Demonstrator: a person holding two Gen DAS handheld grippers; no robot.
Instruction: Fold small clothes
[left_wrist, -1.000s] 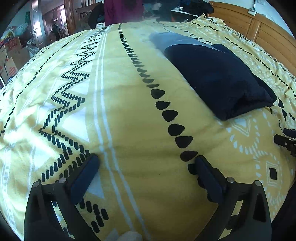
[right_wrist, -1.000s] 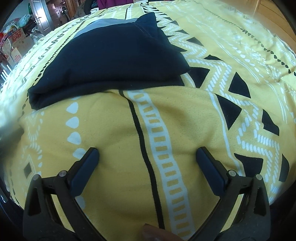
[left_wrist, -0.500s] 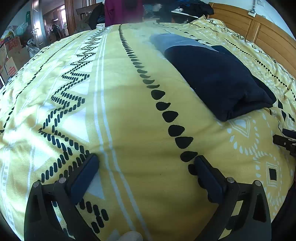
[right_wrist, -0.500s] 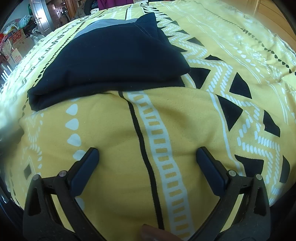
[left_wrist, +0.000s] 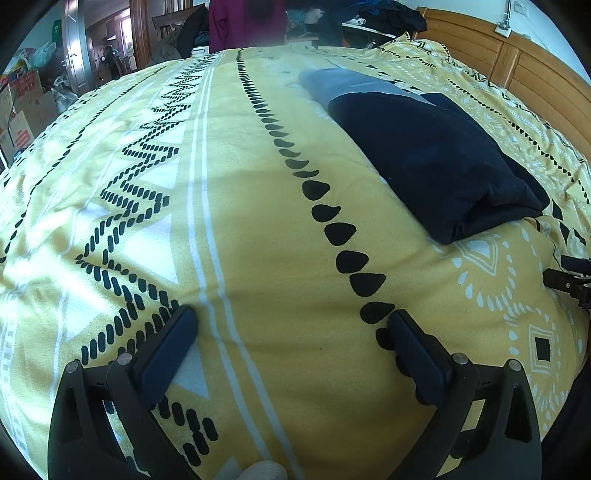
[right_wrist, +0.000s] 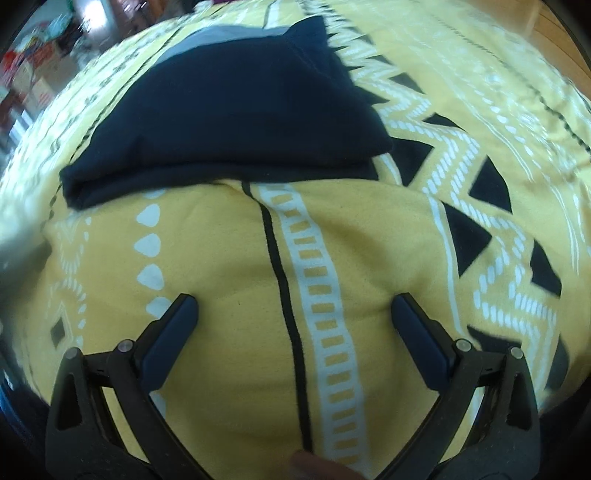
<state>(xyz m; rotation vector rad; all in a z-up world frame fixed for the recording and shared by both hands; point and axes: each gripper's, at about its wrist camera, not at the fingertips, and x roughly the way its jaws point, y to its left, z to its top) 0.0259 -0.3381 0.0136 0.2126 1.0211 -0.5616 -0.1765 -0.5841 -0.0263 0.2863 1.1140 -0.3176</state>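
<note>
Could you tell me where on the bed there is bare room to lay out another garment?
The blanket lies bare left of the navy folded garment, across the zigzag band and teardrop row. There is also room between the garment and the right hand-held gripper. The headboard side is crowded.

Bg boxes (right_wrist: 33, 79) blurred, R view

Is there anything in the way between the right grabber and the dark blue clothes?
Nothing visible is. The right gripper is open and empty, and only bare yellow blanket lies between it and the folded navy garment straight ahead.
</note>
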